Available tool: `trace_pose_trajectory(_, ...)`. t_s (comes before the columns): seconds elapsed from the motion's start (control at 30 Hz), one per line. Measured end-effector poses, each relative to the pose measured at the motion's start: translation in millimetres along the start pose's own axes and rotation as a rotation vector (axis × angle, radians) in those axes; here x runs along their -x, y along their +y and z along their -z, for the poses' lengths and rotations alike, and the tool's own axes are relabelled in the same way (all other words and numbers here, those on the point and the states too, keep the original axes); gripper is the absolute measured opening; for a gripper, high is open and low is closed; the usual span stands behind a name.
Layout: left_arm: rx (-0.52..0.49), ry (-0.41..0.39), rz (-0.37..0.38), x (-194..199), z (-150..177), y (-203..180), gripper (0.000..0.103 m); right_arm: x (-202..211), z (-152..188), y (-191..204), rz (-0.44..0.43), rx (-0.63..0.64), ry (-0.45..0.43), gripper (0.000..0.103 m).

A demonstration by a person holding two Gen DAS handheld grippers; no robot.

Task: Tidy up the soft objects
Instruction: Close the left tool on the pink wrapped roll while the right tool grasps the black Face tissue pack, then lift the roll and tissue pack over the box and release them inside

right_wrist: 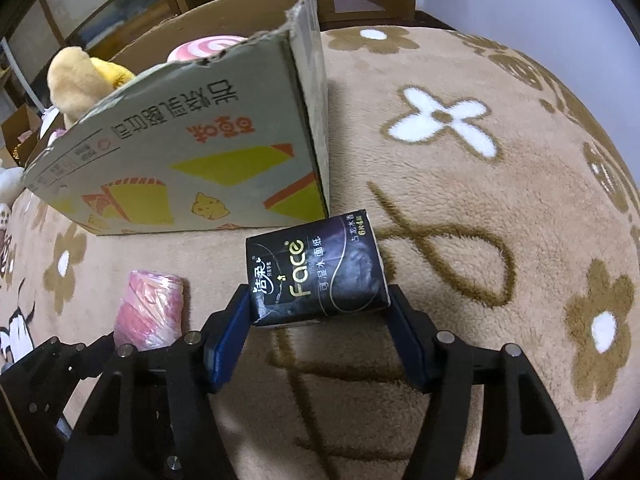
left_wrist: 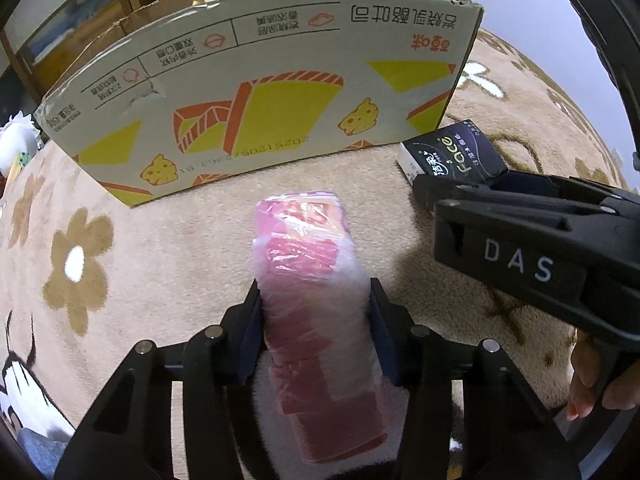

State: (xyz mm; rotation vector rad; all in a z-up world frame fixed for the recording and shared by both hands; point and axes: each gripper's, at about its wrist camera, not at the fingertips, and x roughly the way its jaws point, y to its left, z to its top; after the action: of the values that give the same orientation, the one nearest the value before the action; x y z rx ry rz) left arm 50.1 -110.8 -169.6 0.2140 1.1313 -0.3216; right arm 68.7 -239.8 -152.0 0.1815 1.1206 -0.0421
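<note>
Fleecy flowered blanket (right_wrist: pixel 480 208), crinkly pink roll (left_wrist: pixel 312 292).

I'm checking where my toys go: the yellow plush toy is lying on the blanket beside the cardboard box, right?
Not quite. The yellow plush toy is inside the cardboard box, poking above its rim, not on the blanket beside it. The right wrist view shows this.

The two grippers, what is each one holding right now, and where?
Left gripper clamps the pink roll across its sides, mid-length. Right gripper grips the dark tissue pack at its two near ends.
</note>
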Motion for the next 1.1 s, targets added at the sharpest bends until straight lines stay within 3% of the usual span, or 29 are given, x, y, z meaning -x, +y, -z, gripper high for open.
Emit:
trace_pose_trajectory(0.6,0.014,-0.076,-0.026,35,-10,13,0.044,38,2,-11,-0.100,-0.054,-0.075,0.069)
trace_pose_trajectory(1.1,-0.032,-0.310,-0.088,109,-23,8,0.044,96,-3,-13,-0.152,-0.068,-0.210,0.069)
